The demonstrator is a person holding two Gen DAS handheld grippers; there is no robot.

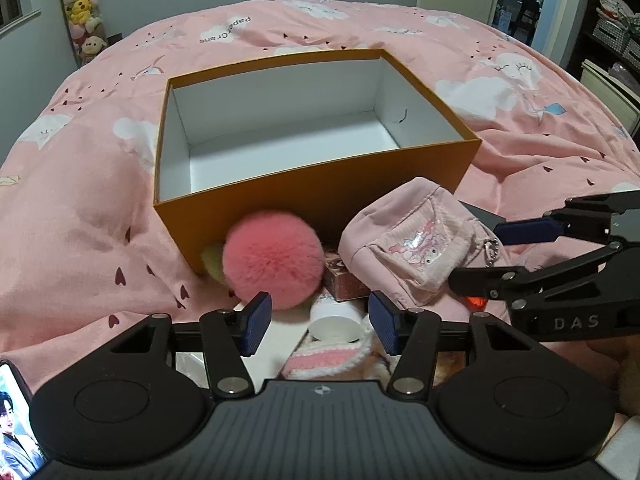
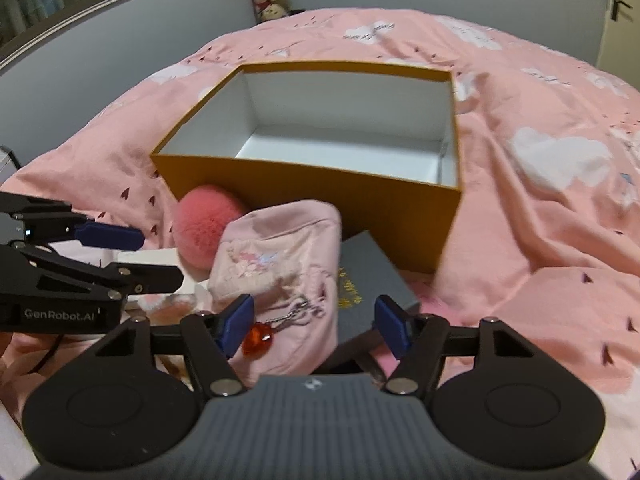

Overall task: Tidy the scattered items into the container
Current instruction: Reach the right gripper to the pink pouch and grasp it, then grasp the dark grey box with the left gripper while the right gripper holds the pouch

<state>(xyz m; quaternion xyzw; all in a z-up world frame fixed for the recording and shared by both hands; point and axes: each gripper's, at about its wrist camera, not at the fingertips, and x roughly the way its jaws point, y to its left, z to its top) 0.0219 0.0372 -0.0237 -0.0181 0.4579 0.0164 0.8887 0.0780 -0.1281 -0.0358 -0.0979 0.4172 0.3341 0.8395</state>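
An open orange box (image 1: 320, 192) with a white, empty inside stands on the pink bed; it also shows in the right wrist view (image 2: 320, 184). In front of it lie a pink pompom (image 1: 274, 258) (image 2: 204, 220), a pink pouch (image 1: 408, 236) (image 2: 276, 256) with an orange gem charm (image 2: 258, 338), a white jar (image 1: 334, 318), a pink-and-white knitted item (image 1: 328, 356), a small patterned box (image 1: 344, 284) and a grey book (image 2: 368, 280). My left gripper (image 1: 318, 322) is open, just short of the jar and pompom. My right gripper (image 2: 314, 326) is open over the pouch's near end.
The pink cloud-print duvet (image 1: 100, 168) covers the bed in folds. A phone (image 1: 16, 420) lies at the near left. Plush toys (image 1: 82, 8) hang by the far wall. Shelves with baskets (image 1: 616, 32) stand at the right.
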